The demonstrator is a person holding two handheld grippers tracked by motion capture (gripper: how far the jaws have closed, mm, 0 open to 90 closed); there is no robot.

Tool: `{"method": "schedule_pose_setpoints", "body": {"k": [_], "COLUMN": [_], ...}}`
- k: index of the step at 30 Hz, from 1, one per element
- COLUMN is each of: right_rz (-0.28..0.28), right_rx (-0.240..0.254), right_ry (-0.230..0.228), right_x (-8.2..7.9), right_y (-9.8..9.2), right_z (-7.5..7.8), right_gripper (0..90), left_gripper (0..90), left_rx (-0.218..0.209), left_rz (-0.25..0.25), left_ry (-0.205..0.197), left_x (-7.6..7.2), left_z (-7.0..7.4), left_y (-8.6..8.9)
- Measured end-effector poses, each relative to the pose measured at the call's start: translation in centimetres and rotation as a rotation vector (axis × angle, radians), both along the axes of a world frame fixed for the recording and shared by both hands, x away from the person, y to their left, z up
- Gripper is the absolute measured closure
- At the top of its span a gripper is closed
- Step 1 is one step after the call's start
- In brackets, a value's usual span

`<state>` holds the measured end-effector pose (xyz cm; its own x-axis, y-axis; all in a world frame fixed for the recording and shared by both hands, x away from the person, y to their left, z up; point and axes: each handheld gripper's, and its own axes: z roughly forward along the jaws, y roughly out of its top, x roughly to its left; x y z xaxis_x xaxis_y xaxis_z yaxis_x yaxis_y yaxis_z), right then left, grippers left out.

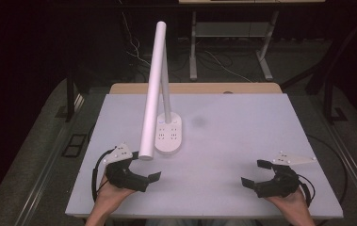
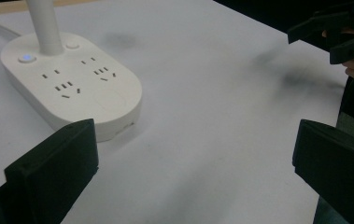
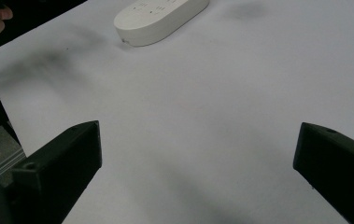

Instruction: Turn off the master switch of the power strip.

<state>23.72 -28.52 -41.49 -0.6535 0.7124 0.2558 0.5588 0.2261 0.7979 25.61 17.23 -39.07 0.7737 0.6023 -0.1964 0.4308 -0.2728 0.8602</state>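
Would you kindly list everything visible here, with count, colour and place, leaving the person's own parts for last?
Desk lamp: one, white, left of centre on the table; its long bar head slants down toward the near edge.
Lamp base: one, white oval with built-in sockets and a lit blue button.
Table: one, pale grey top, wooden strip along the far edge.
Cables: several, light, on the dark floor behind the table.
Left gripper: one, black, open, near left edge.
Right gripper: one, black, open, near right edge.
Hands: two, holding the grippers.
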Motion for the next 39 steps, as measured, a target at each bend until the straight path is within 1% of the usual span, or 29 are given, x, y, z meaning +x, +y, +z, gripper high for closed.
{"method": "schedule_pose_setpoints", "body": {"k": [1, 6, 9, 12, 16, 21, 24, 27, 31, 33, 35, 37, 39], "right_rz": [-0.002, 0.003, 0.004, 0.004, -0.001, -0.002, -0.002, -0.001, -0.002, -0.002, -0.001, -0.002, -0.003], "right_rx": [0.000, -0.003, -0.003, -0.005, -0.004, -0.005, -0.005, -0.008, -0.010, -0.009, -0.010, -0.011, -0.012], "right_ry": [0.001, 0.003, 0.001, 0.003, 0.005, 0.001, 0.001, 0.008, 0.007, 0.007, 0.004, 0.011, 0.011], "right_x": [0.0, 0.1, 0.1, 0.1, 0.0, 0.1, 0.1, 0.1, 0.1, 0.1, 0.1, 0.1, 0.0], "right_y": [0.0, 0.2, 0.2, 0.1, 0.1, 0.0, -0.1, 0.0, 0.0, 0.0, -0.1, -0.1, -0.1], "right_z": [0.0, -0.1, -0.1, -0.1, -0.1, -0.1, -0.2, -0.2, -0.2, -0.2, -0.2, -0.1, -0.2], "right_gripper": [0.4, 0.4, 0.4, 0.4, 0.4, 0.4, 0.4, 0.4, 0.4, 0.4, 0.4, 0.4, 0.4], "left_gripper": [0.0, 0.0, 0.0, 0.0, 0.0, 0.0, 0.0, 0.0, 0.0, 0.0, 0.0, 0.0, 0.0], "left_rx": [-0.005, 0.006, 0.005, 0.030, 0.049, 0.058, 0.064, 0.067, 0.075, 0.072, 0.079, 0.083, 0.080], "left_rz": [0.006, 0.006, 0.002, -0.009, -0.019, -0.023, -0.022, -0.018, -0.019, -0.015, -0.016, -0.014, -0.013], "left_ry": [-0.001, 0.002, -0.005, -0.006, -0.007, -0.005, -0.012, -0.011, -0.013, -0.011, -0.009, -0.006, -0.004], "left_x": [0.1, 0.5, 0.7, 1.1, 1.9, 2.8, 3.2, 3.7, 4.4, 4.6, 4.9, 5.1, 5.3], "left_z": [0.1, 0.6, 1.0, 1.5, 2.2, 3.0, 3.3, 3.6, 4.0, 4.1, 4.3, 4.4, 4.5], "left_y": [0.0, 0.4, 0.6, 0.7, 0.7, 0.6, 0.6, 0.4, 0.4, 0.3, 0.3, 0.3, 0.4]}}
